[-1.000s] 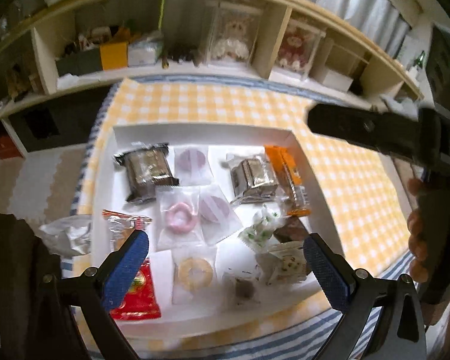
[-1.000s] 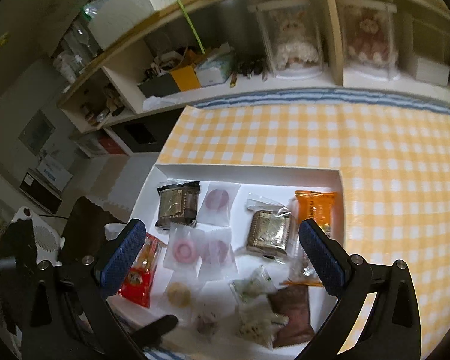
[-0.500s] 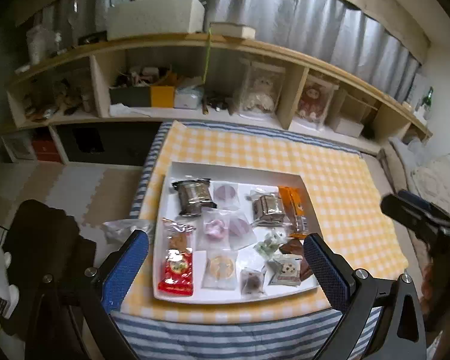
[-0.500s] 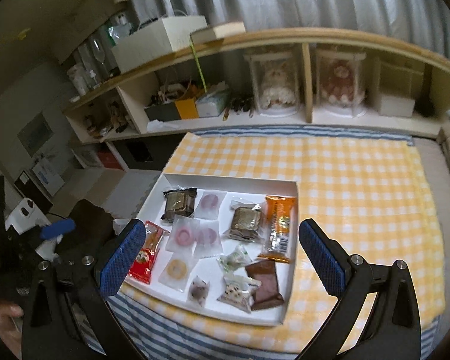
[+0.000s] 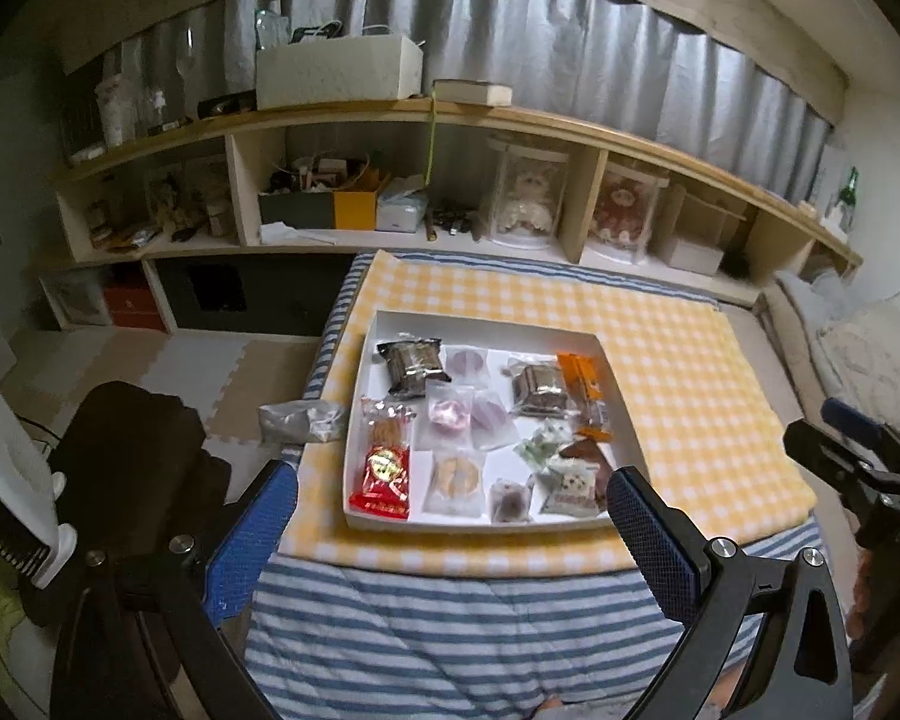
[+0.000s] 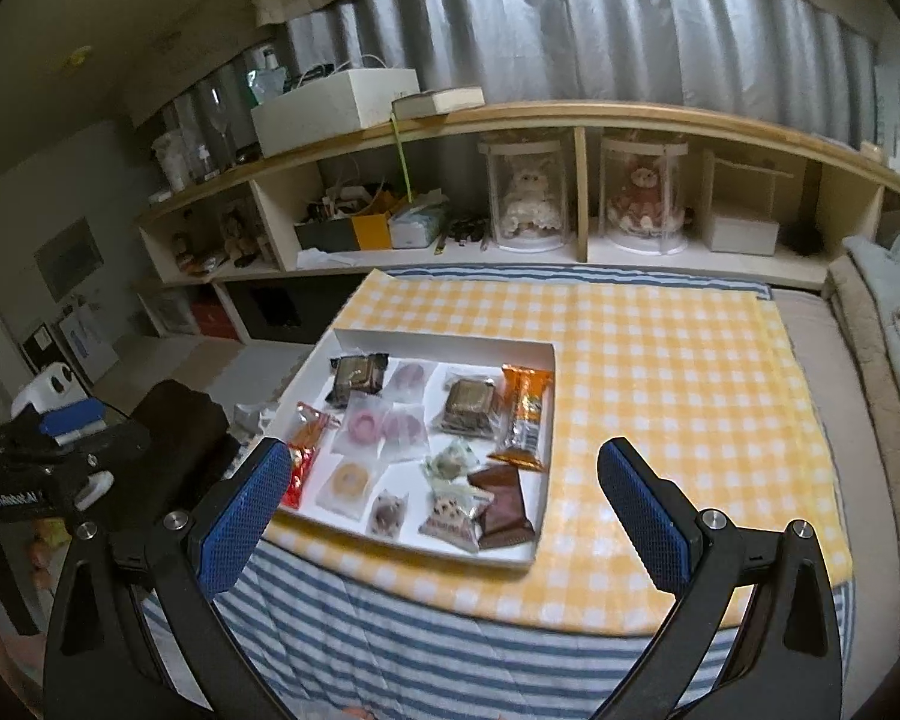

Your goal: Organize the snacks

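A shallow white tray (image 5: 384,319) (image 6: 450,339) lies on a yellow checked cloth (image 5: 690,372) (image 6: 678,372) and holds several wrapped snacks. Among them are a red packet (image 5: 383,480), an orange bar (image 6: 525,408), a brown packet (image 6: 504,507), a dark foil cake (image 5: 411,363) and a pink ring sweet (image 6: 364,423). My left gripper (image 5: 453,525) is open and empty, held back above the striped bed edge. My right gripper (image 6: 444,510) is open and empty, also held back from the tray. Each gripper shows at the edge of the other's view.
A crumpled silver wrapper (image 5: 300,420) lies left of the tray on the bed edge. A long wooden shelf (image 5: 510,120) with boxes and cased dolls runs behind. A dark bag (image 5: 132,468) and a white heater (image 5: 6,480) stand on the floor at left.
Both grippers have pulled back and up from close over the tray. The tray now looks small and the whole room shows. Both stay open and empty.
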